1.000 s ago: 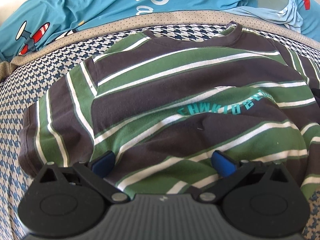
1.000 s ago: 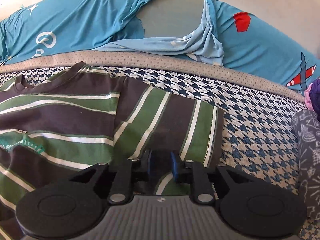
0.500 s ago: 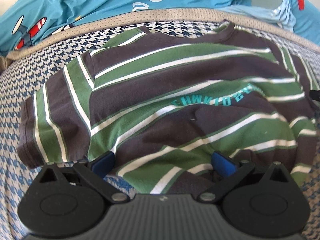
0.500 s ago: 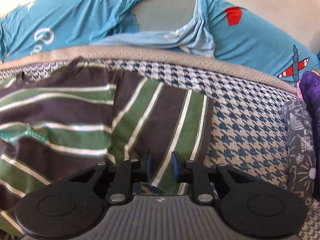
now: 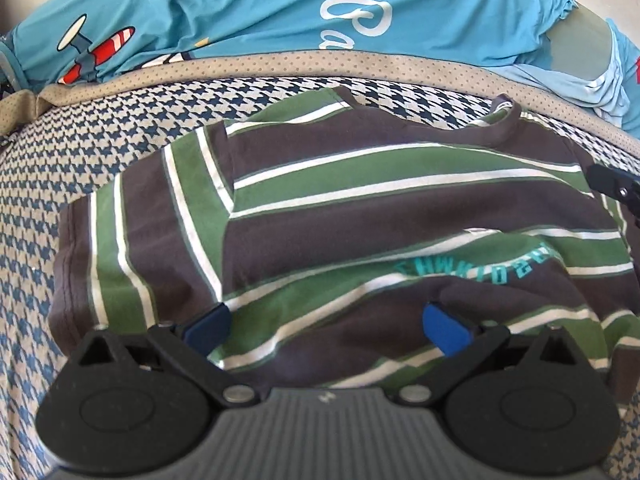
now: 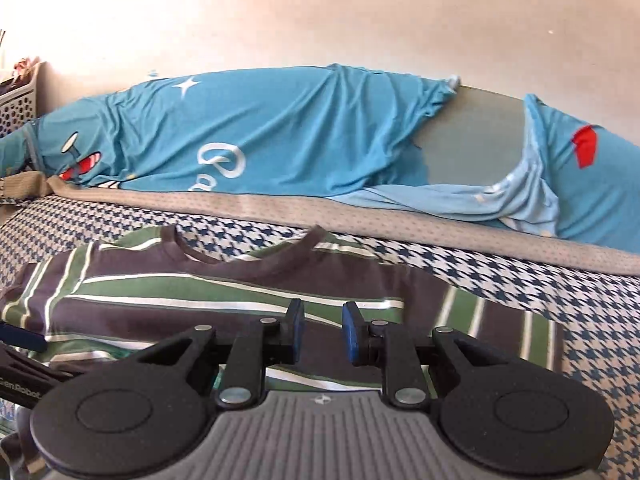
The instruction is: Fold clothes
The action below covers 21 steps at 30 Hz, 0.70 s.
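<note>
On houndstooth bed [image 5: 100, 152]: 1 striped tee [image 5: 360, 208], 2 claws [image 5: 326, 326] [image 6: 322, 332].

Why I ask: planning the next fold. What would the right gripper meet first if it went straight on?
Probably the striped shirt, its chest just below the collar, which shows between the right gripper's jaws; depth is unclear.

Striped shirt [image 5: 360, 216]: lower hem hidden behind left gripper [image 5: 326, 326] body, right sleeve cut off by frame edge. Right wrist view: shirt's [image 6: 240, 292] lower part hidden behind right gripper [image 6: 322, 334]. Blue sheet [image 6: 280, 136] cut off at right. Basket [image 6: 18, 108] at left edge, contents too small to tell.
</note>
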### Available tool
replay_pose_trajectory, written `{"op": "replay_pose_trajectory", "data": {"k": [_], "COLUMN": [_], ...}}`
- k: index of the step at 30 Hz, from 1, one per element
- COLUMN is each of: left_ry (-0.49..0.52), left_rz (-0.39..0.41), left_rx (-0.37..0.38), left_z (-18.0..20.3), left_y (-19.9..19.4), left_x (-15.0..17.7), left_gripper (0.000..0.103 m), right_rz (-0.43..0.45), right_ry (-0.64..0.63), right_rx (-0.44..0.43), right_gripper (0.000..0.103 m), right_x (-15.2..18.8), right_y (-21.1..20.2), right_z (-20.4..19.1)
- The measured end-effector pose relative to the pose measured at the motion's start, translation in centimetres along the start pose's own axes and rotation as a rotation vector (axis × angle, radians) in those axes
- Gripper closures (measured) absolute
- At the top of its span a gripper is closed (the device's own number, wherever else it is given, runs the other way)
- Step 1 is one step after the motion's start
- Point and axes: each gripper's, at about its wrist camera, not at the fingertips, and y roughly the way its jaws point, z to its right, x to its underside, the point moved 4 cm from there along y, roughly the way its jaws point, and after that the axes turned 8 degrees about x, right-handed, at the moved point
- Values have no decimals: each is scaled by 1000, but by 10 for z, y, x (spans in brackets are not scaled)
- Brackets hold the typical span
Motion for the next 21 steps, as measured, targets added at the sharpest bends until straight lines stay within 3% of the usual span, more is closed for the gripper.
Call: {"op": "replay_pose_trajectory", "data": {"k": [12,16,21], "left_ry": [-14,-11,-2], "left_rz": [-1,-5,-7], "left_rx": [9,15,14], "left_z": [-9,-9,-9], "left_y": [3,4,5], "left_x": [0,0,1], "left_gripper": [0,0,0], "right_rz": [70,87,48], "right_ry": [-87,-153,-205], "right_rx": [-123,-122,-144], "right_gripper": [83,83,83], "right_x": [-23,-28,-25], "right_y": [38,55,78], "right_z": [-59,-74,-84]}}
